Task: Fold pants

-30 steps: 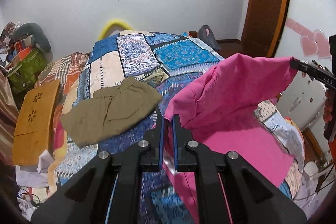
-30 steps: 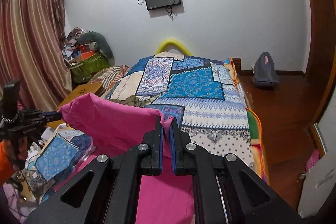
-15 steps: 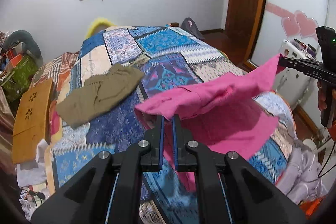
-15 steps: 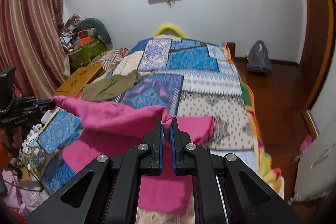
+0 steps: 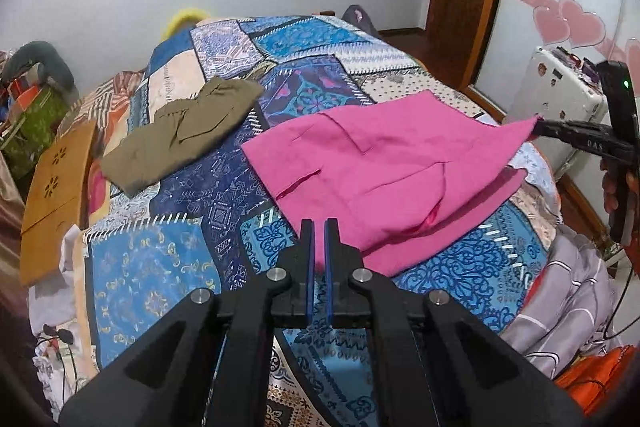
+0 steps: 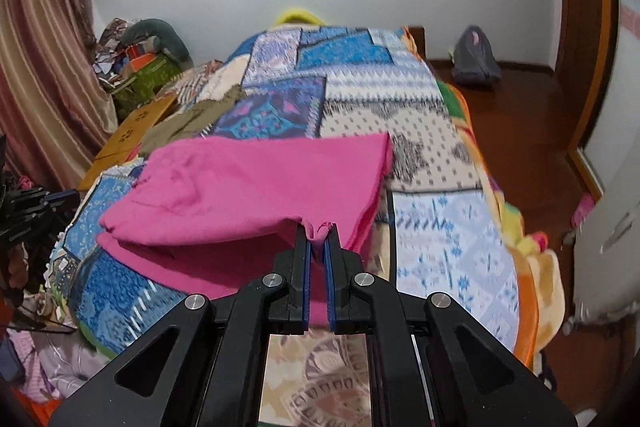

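Pink pants (image 5: 380, 163) lie folded over on the patchwork bed cover (image 5: 160, 267), still slightly lifted at the two near corners. My left gripper (image 5: 319, 225) is shut on the near left corner, and a sliver of pink shows between its blue pads. My right gripper (image 6: 319, 227) is shut on a bunched bit of the pink pants (image 6: 260, 183) at their near edge. The left wrist view also shows the right gripper (image 5: 538, 126), pinching the far right corner, with a hand behind it. In the right wrist view the left gripper (image 6: 76, 195) sits at the left edge.
Olive pants (image 5: 180, 131) lie crumpled on the bed's left side, beyond the pink pair. A wooden board (image 5: 52, 187) leans at the bed's left edge. A white appliance (image 5: 560, 95) stands to the right, with heaped clothes (image 5: 568, 291) below it. A grey bag (image 6: 476, 61) rests on the wood floor.
Both grippers have come down and forward with the pink pants. The cloth, held up in the air before, now lies spread over its lower layer on the bed.
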{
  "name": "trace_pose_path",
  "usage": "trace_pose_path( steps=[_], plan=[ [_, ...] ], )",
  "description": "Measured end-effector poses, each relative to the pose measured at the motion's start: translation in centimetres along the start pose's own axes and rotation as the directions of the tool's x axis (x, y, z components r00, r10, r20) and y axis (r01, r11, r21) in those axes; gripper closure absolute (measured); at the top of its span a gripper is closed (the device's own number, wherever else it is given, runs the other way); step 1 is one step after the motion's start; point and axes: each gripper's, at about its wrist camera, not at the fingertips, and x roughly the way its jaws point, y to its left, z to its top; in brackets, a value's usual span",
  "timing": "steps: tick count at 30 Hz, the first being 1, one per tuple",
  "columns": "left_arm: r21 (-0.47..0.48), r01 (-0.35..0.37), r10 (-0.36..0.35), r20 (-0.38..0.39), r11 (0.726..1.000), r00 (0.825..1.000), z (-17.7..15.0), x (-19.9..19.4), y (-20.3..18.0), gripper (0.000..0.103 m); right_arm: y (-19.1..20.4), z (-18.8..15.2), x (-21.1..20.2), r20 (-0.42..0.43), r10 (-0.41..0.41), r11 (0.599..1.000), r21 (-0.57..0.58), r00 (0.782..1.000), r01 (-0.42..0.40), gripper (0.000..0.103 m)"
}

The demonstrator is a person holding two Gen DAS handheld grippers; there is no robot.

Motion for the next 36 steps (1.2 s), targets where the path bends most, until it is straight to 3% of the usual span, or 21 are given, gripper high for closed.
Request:
trace_pose_path(
  steps=[7,11,12,13,15,17,22,27,30,31,33,36],
  plan=[
    [-0.001,0.011,-0.011,-0.035,1.000,0.999,0.3,1.5,-0.5,0.097,0.3,-2.2,0.4,-0.082,-0.093,0.995,-0.048,0.992,0.090,0.091],
    [-0.009,0.010,-0.011,-0.051,1.000,0.999,0.0,2.1,-0.5,0.082,-0.4,-2.3,-0.9,-0.067,-0.142,0.989,-0.043,0.988,0.139,0.066],
    [-0.017,0.007,-0.008,-0.052,1.000,0.999,-0.1,2.2,-0.4,0.072,-0.5,-2.2,-1.3,-0.059,-0.144,0.989,-0.036,0.988,0.142,0.060],
    [-0.027,0.000,-0.001,-0.054,1.000,0.999,-0.2,2.2,-0.2,0.062,-0.6,-2.0,-1.7,-0.052,-0.143,0.990,-0.027,0.988,0.142,0.057],
    [-0.046,-0.013,0.011,-0.051,0.999,0.999,-0.3,2.2,0.3,0.058,-0.7,-1.4,-2.5,-0.034,-0.133,0.991,-0.009,0.991,0.133,0.054],
    [-0.060,-0.016,0.012,-0.057,0.998,0.998,-0.2,2.3,0.7,0.058,-0.5,-0.6,-3.1,-0.011,-0.113,0.994,0.009,0.994,0.113,0.053],
    [-0.096,0.022,-0.028,-0.065,0.995,0.997,0.3,3.0,0.9,0.058,1.3,1.3,-3.3,0.069,0.000,0.999,0.051,0.998,-0.003,0.034],
    [-0.061,0.053,-0.056,-0.048,0.997,0.997,1.6,3.6,-1.1,0.058,3.8,2.3,0.5,0.053,0.059,0.998,0.022,0.997,-0.060,0.034],
    [-0.060,0.069,-0.072,-0.059,0.996,0.996,1.8,4.4,-2.2,0.058,5.2,2.1,3.2,-0.001,0.069,0.998,-0.008,0.998,-0.069,0.035],
    [-0.060,0.074,-0.079,-0.075,0.995,0.994,1.7,4.8,-2.6,0.058,5.4,1.7,4.0,-0.023,0.075,0.997,-0.006,0.997,-0.075,0.036],
    [-0.061,0.078,-0.084,-0.110,0.995,0.990,1.0,5.8,-3.1,0.058,5.4,1.0,5.2,-0.074,0.099,0.995,-0.001,0.992,-0.099,0.051],
    [-0.076,0.079,-0.087,-0.113,0.994,0.990,-0.2,6.2,-3.2,0.057,5.3,-0.9,6.6,-0.146,0.092,0.995,-0.020,0.985,-0.096,0.053]
  ],
)
